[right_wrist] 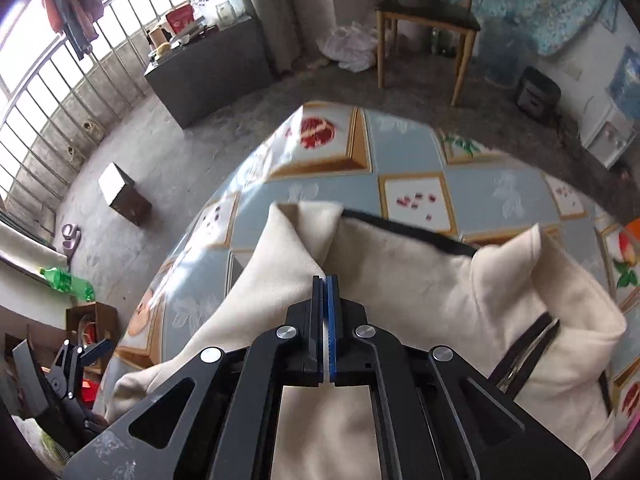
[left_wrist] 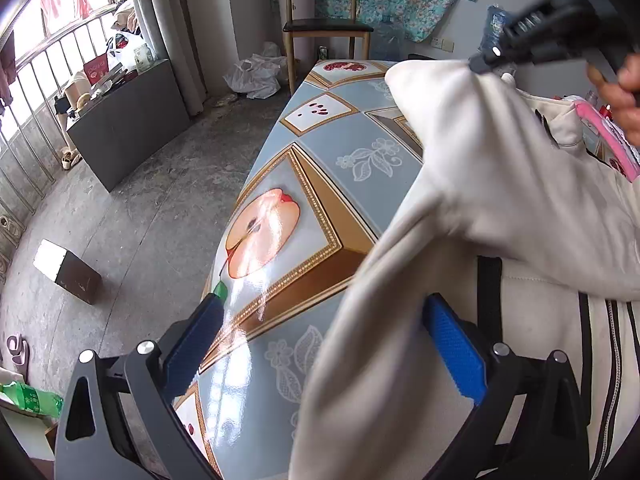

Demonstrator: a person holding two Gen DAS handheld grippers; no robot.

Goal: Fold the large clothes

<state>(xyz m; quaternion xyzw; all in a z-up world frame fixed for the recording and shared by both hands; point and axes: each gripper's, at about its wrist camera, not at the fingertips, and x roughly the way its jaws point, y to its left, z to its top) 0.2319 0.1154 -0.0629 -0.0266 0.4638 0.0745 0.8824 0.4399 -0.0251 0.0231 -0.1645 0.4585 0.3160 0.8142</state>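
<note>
A cream jacket (left_wrist: 500, 184) with black trim and a zipper lies on the fruit-patterned table (left_wrist: 320, 148). My right gripper (right_wrist: 326, 280) is shut on a fold of the cream jacket (right_wrist: 400, 280) and lifts it above the table (right_wrist: 408, 148). It also shows in the left wrist view (left_wrist: 484, 62), pinching the raised cloth at the upper right. My left gripper (left_wrist: 320, 312) is open, its blue pads apart at the table's near edge, with the jacket's hanging part between and over the right pad. It shows small in the right wrist view (right_wrist: 96, 350), open.
A wooden chair (left_wrist: 324, 20) stands beyond the table's far end. A dark cabinet (left_wrist: 124, 120) with clutter sits by the window. A small box (left_wrist: 68, 272) and white bags (left_wrist: 256, 72) lie on the concrete floor. A pink item (left_wrist: 608, 136) sits at the table's right.
</note>
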